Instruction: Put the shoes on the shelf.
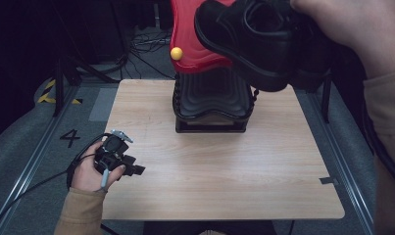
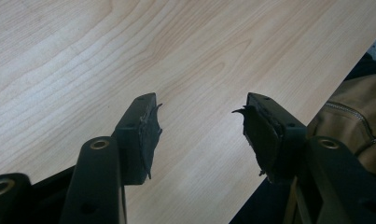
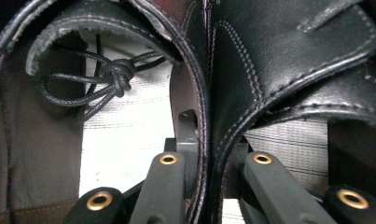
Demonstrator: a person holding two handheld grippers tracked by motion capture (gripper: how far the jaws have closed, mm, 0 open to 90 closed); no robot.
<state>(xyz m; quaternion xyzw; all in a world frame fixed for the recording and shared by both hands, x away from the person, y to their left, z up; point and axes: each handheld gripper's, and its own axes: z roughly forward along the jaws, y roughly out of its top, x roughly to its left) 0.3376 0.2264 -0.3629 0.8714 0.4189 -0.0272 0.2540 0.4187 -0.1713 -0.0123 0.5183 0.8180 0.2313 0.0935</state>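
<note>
A black shoe [image 1: 249,41] hangs mid-air, pinched at its collar by the right tool [image 3: 209,163], not yet set down, while the left tool [image 2: 199,135] rests wide open and empty over the desk [image 1: 224,166].

The left gripper [image 2: 199,135] holds its two black jaws wide apart above the light wooden table [image 2: 129,51], beside a tan sleeve [image 2: 353,121].

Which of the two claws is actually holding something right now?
The right claw, raised at the top right of the high view, is clamped on the black shoe's collar. The left claw is open over bare table.
</note>
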